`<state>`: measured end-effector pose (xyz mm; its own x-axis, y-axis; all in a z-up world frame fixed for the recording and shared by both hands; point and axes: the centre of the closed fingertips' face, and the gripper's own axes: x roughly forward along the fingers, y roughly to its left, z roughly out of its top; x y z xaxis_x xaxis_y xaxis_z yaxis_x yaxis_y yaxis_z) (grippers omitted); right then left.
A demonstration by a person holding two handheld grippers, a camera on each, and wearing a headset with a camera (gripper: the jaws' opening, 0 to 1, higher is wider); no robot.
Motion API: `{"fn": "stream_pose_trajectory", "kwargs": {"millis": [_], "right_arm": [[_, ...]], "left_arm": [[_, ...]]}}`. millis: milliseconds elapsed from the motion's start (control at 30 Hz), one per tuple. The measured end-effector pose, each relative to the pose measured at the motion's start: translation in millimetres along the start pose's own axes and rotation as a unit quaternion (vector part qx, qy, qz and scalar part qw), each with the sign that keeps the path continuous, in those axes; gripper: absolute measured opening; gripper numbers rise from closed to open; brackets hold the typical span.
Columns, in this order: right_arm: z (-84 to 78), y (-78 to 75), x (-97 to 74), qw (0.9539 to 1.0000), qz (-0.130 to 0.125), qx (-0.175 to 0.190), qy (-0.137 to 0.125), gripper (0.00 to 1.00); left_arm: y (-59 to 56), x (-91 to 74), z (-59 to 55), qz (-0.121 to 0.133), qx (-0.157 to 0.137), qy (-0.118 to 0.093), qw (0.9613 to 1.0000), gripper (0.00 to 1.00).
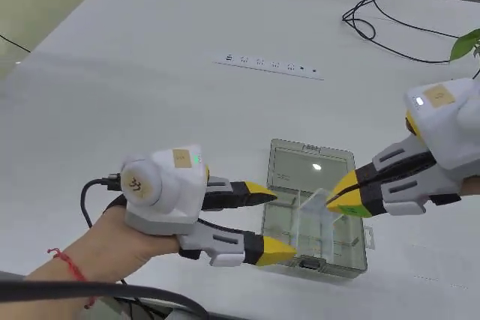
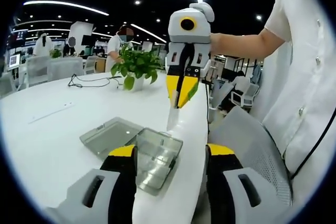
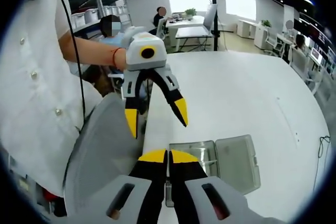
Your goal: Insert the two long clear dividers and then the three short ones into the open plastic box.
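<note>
Your right hand-held gripper point(image 1: 346, 198) is pinched shut on a clear divider point(image 1: 319, 201), edge-down over the open plastic box point(image 1: 330, 267) on the worktop point(image 1: 150, 73), prob. lining up a slot. Your left hand-held gripper point(image 1: 274, 219) is wide open, empty, at the box's side, likely to steady it.

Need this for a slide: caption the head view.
Right claw holds a clear divider at the open plastic box; left claw open beside it.

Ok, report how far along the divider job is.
Done: the box lies open, with at least one fitted divider standing inside; count unclear. In hand: the right claw is shut on a held divider over the box; the left claw is open beside it. Left: seating that piece and any others.
</note>
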<state>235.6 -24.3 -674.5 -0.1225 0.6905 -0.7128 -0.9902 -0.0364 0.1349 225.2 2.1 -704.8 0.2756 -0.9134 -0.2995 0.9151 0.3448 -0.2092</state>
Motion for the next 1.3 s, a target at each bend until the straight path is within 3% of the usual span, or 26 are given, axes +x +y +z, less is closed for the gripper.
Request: {"fn": "stream_pose_trajectory", "kwargs": {"millis": [200, 467, 667, 933, 1300], "right_arm": [[-3.4, -15.3, 10.0, 0.9999, -0.016, 0.005, 0.000, 0.03], [-13.0, -31.1, 29.4, 0.9995, -0.028, 0.013, -0.001, 0.03], [-19.4, -36.2, 42.4, 0.9993, -0.031, 0.021, -0.003, 0.03], [-38.7, -47.3, 59.6, 0.9991, -0.034, 0.025, 0.002, 0.03], [-45.4, -54.1, 69.4, 0.9986, -0.038, 0.036, 0.000, 0.03]], "left_arm": [[7.2, -2.6, -7.4, 0.014, 0.007, 0.008, 0.9998, 0.64], [15.4, -4.7, -18.4, 0.029, 0.011, 0.022, 0.9993, 0.85], [16.8, -5.7, -22.8, 0.033, 0.012, 0.027, 0.9990, 0.92], [19.7, -6.2, -27.4, 0.039, 0.009, 0.032, 0.9987, 0.95], [19.7, -7.4, -26.9, 0.042, 0.001, 0.028, 0.9987, 0.94]]}}
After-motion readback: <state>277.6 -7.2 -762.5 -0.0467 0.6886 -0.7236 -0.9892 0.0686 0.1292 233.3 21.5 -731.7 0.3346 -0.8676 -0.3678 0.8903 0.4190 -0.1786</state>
